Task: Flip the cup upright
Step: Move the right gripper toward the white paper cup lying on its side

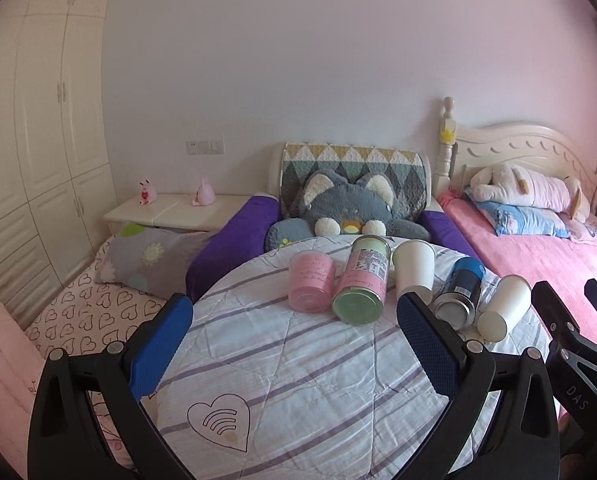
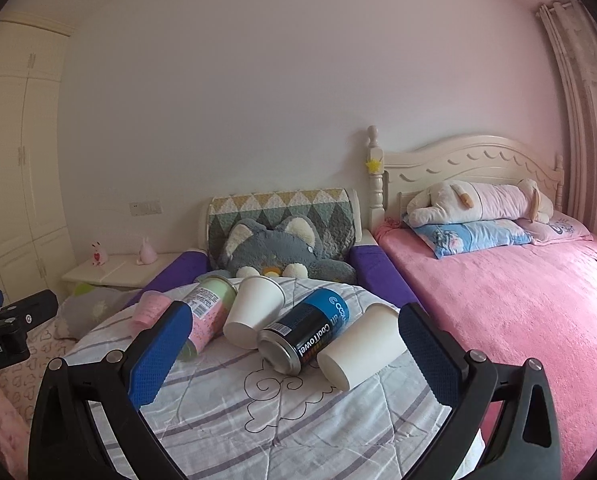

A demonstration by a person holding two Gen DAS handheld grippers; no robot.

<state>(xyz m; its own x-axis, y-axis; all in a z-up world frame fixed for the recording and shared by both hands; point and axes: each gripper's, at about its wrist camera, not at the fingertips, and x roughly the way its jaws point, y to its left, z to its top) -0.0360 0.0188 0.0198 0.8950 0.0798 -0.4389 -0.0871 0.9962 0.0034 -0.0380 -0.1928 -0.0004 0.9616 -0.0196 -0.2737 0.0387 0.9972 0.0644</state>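
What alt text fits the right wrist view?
Open right gripper faces a striped quilt where two white paper cups, a blue can and a pink-green can lie tipped over.

Striped quilt (image 2: pixel 282 420) w/ 2 white cups (image 2: pixel 362 350), pink cup (image 1: pixel 311 280), pink-green can (image 1: pixel 362 284) & blue can (image 2: pixel 304 330), all on sides

Pale wall (image 2: pixel 238 100) — cream wardrobe (image 1: pixel 38 140) left, pink bed (image 2: pixel 518 300) right.
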